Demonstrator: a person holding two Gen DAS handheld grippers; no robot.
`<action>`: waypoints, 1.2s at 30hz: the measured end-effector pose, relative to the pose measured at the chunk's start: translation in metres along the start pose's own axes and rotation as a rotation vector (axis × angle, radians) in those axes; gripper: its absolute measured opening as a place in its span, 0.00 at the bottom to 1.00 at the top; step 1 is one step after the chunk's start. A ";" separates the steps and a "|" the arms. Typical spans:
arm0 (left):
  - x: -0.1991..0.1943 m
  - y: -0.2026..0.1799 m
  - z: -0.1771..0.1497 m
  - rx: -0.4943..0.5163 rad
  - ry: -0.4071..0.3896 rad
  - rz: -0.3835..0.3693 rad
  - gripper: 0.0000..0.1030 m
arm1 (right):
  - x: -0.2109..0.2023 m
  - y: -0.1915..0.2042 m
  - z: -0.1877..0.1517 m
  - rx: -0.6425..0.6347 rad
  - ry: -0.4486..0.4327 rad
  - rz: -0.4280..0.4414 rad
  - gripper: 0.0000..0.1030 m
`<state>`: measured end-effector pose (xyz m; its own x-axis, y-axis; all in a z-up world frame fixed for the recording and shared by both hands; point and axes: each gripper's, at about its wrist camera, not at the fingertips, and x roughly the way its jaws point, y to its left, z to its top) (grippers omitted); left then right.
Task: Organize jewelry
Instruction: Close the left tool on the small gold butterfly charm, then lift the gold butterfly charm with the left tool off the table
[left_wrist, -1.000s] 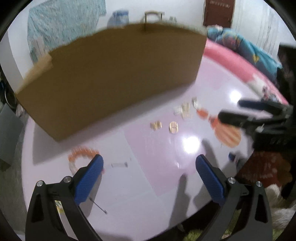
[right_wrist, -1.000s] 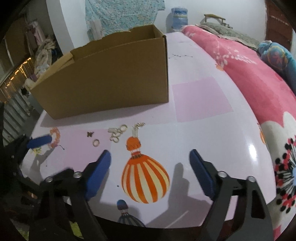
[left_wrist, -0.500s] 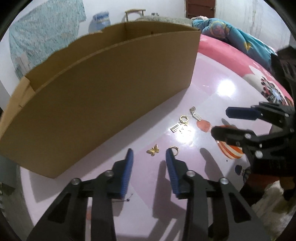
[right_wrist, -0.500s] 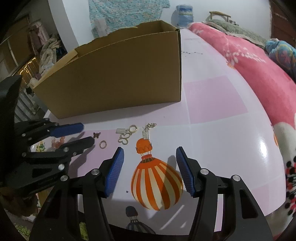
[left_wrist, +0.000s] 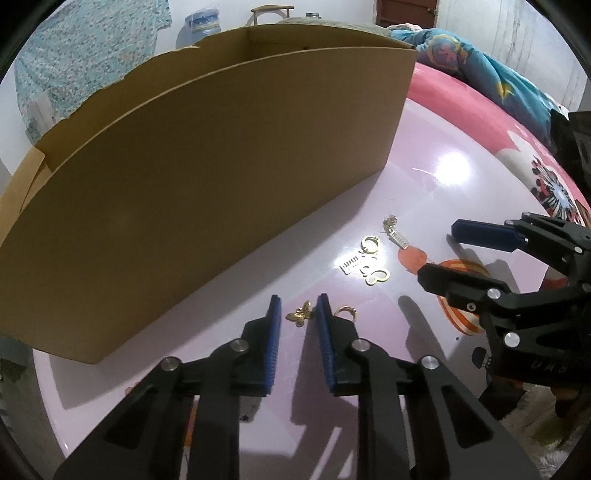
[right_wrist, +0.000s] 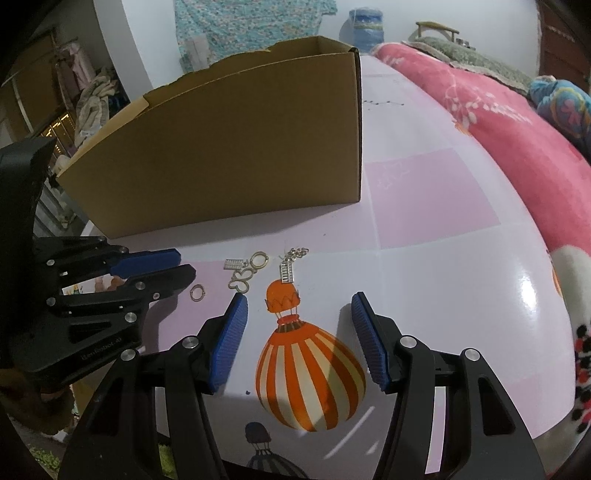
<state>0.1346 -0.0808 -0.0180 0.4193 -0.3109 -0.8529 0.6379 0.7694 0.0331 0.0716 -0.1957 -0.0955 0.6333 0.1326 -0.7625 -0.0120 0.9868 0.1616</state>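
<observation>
A home bedroom: pink floral blanket (right_wrist: 480, 110), heaped clothes (right_wrist: 92, 99).

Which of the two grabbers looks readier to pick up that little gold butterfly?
Left. The left gripper already straddles the butterfly charm; the right gripper hovers open over the balloon print, farther away.

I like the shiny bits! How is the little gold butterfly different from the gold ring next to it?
The small gold butterfly charm has spread wings; the round gold ring is a plain hoop. The butterfly charm lies between the left claw's blue pads; the ring lies just outside them. Both are gold and lie on the glossy pink table.
</observation>
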 end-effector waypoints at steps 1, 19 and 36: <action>0.001 -0.003 0.001 0.009 -0.001 0.003 0.13 | -0.001 0.000 0.000 -0.002 -0.002 -0.001 0.53; -0.006 0.017 -0.013 -0.057 -0.007 0.029 0.12 | -0.003 0.036 0.001 -0.147 -0.035 0.122 0.33; -0.004 0.022 -0.015 -0.082 -0.016 0.021 0.12 | 0.029 0.067 0.004 -0.342 -0.016 0.092 0.12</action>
<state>0.1371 -0.0547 -0.0214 0.4427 -0.3028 -0.8440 0.5741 0.8187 0.0074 0.0922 -0.1266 -0.1038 0.6296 0.2235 -0.7441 -0.3260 0.9453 0.0082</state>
